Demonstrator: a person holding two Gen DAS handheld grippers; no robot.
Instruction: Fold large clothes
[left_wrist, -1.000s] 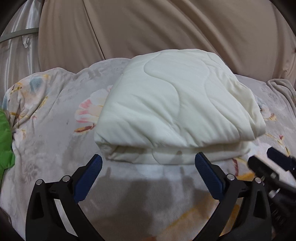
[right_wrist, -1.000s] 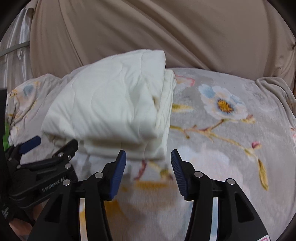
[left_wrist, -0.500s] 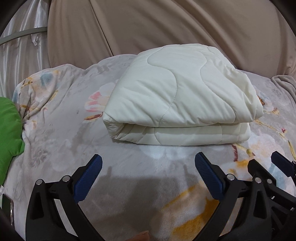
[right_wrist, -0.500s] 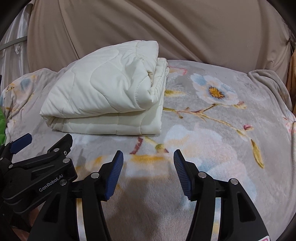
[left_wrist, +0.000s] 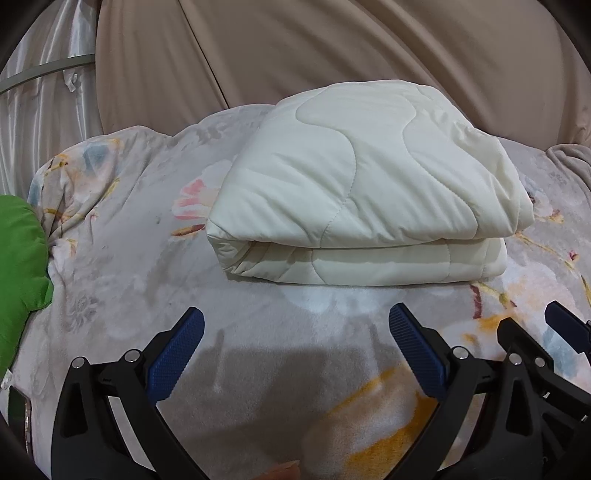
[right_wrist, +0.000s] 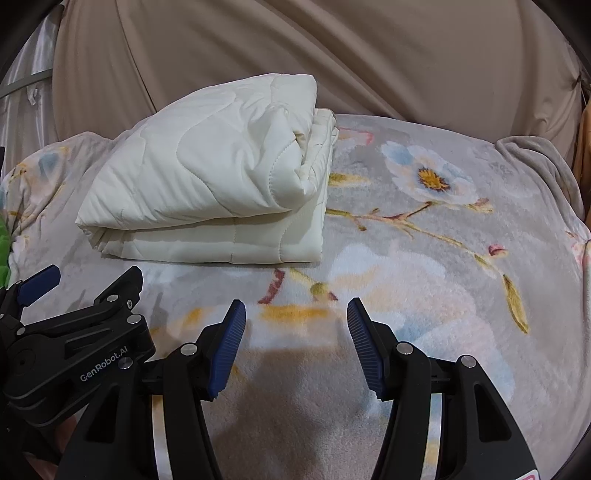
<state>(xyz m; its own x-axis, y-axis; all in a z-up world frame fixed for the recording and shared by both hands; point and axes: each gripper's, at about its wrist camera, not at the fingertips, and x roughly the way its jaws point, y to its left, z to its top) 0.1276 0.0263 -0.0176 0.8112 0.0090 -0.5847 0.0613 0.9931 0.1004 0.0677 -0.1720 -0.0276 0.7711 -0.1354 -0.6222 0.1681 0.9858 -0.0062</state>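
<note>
A cream quilted comforter (left_wrist: 362, 184) lies folded in a thick two-layer bundle on the floral blanket (left_wrist: 155, 280). In the right wrist view the same comforter (right_wrist: 207, 177) sits at the left, its stacked edges facing right. My left gripper (left_wrist: 295, 314) is open, a short way in front of the bundle's near fold, with nothing between its blue pads (left_wrist: 173, 362). My right gripper (right_wrist: 295, 306) is open too, over bare blanket (right_wrist: 424, 258) to the right of the bundle. Neither gripper touches the comforter. The left gripper (right_wrist: 94, 275) shows at the left edge of the right wrist view.
A green cushion (left_wrist: 18, 258) lies at the blanket's left edge. Beige draped cloth (left_wrist: 332, 48) hangs behind the bed, with a shiny white curtain (left_wrist: 37, 103) at the far left. The blanket's edge folds down at the far right (right_wrist: 535, 155).
Both grippers have drawn back from the comforter, which now looks farther off and lies settled flat. The right gripper's jaws stand slightly wider than a second ago.
</note>
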